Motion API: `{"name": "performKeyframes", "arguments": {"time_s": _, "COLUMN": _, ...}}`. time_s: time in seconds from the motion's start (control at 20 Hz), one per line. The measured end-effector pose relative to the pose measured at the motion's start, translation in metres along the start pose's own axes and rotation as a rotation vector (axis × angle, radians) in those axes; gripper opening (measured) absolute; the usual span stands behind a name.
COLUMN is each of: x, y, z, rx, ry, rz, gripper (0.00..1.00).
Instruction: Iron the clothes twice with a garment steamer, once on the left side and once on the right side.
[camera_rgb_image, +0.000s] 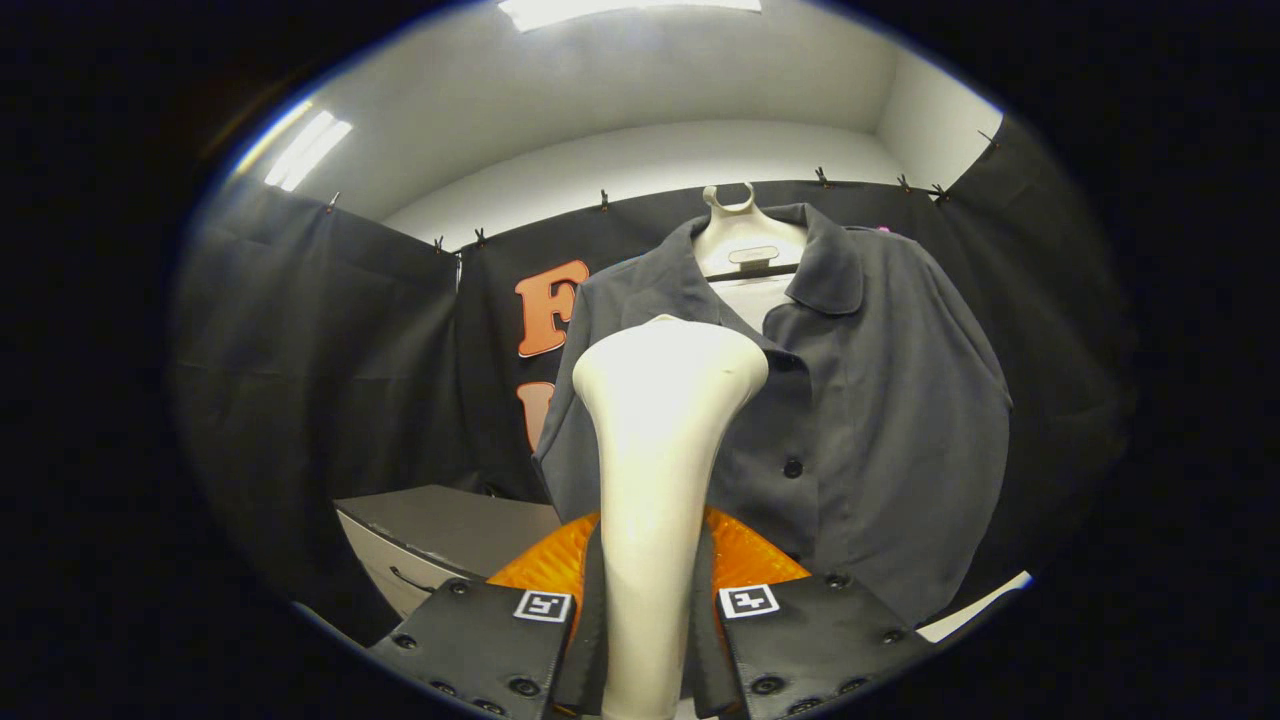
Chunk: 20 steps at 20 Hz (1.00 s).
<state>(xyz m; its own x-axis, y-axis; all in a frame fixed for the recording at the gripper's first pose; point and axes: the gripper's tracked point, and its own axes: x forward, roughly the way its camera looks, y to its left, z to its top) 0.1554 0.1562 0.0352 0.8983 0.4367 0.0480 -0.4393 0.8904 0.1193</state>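
A cream-white garment steamer (655, 480) stands upright between the two fingers of the hand-held gripper (648, 640), which are clenched on its slim handle, one finger pressing each side. The steamer's wide head rises in front of a dark grey button-up shirt (880, 400) that hangs on a pale hanger (745, 240) against the black cloth wall of the booth. The head sits before the shirt's front panel on the left of the button line, near the chest; whether it touches the cloth cannot be told. The shirt is buttoned and hangs open at the collar. Below and to the left, beyond the fingers, the corner of a grey tabletop (450, 525) with a drawer handle shows. Judging by this, the steamer is already picked up and brought to the garment; no stroke can be confirmed as finished, so both the left and right passes may remain
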Motion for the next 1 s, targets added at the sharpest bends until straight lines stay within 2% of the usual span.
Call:
{"name": "performKeyframes", "arguments": {"time_s": 0.55, "x": 0.044, "y": -0.001, "z": -0.028, "rx": -0.032, "ry": 0.038, "rz": -0.035, "gripper": 0.40}}
{"name": "performKeyframes", "arguments": {"time_s": 1.0, "x": 0.043, "y": -0.001, "z": -0.045, "rx": -0.033, "ry": 0.064, "rz": -0.044, "gripper": 0.40}}
